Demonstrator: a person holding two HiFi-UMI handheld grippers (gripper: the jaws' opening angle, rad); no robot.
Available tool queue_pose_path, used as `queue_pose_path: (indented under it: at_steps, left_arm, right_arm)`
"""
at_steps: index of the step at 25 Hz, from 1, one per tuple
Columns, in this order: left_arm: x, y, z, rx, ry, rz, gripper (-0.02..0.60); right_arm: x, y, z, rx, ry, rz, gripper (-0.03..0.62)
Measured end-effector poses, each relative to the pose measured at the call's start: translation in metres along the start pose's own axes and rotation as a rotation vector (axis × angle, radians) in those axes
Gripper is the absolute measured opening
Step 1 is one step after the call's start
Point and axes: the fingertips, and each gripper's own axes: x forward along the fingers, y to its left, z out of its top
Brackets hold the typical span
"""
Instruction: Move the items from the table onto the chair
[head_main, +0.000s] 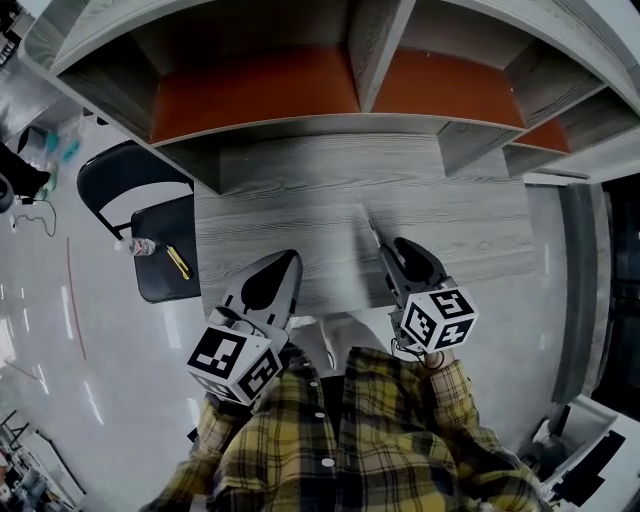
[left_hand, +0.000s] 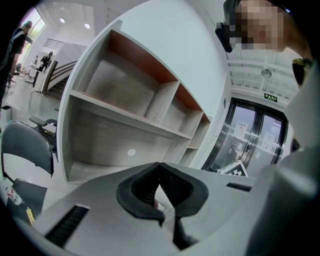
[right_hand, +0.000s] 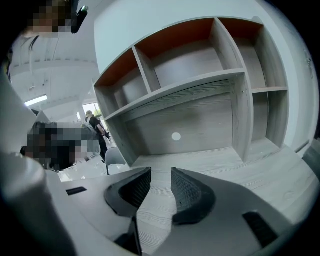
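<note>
The black chair (head_main: 165, 275) stands left of the grey wooden table (head_main: 300, 205). A small clear bottle (head_main: 143, 246) and a yellow pen-like item (head_main: 178, 262) lie on its seat. My left gripper (head_main: 288, 260) hovers over the table's near left edge, its jaws meeting at the tips (left_hand: 160, 166) with nothing between them. My right gripper (head_main: 397, 250) is over the table's near right part and is open (right_hand: 161, 174). Only bare tabletop (right_hand: 210, 160) shows through its gap. The left gripper view catches the chair's backrest (left_hand: 27, 150) and the bottle (left_hand: 12, 196) at the far left.
A shelf unit with orange back panels (head_main: 260, 90) rises along the table's far edge; its compartments (right_hand: 190, 60) look bare. Glass doors (left_hand: 250, 140) are behind to the right. Glossy floor (head_main: 60, 330) surrounds the chair. White equipment (head_main: 590, 450) stands at the lower right.
</note>
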Motion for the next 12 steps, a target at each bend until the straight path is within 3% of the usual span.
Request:
queue_pose_path:
  at_steps: [12]
  left_arm:
    - [-0.014,0.020,-0.018,-0.037,0.044,0.100,0.005]
  right_arm:
    - [0.057,-0.047,-0.056,0.004,0.144,-0.022,0.140]
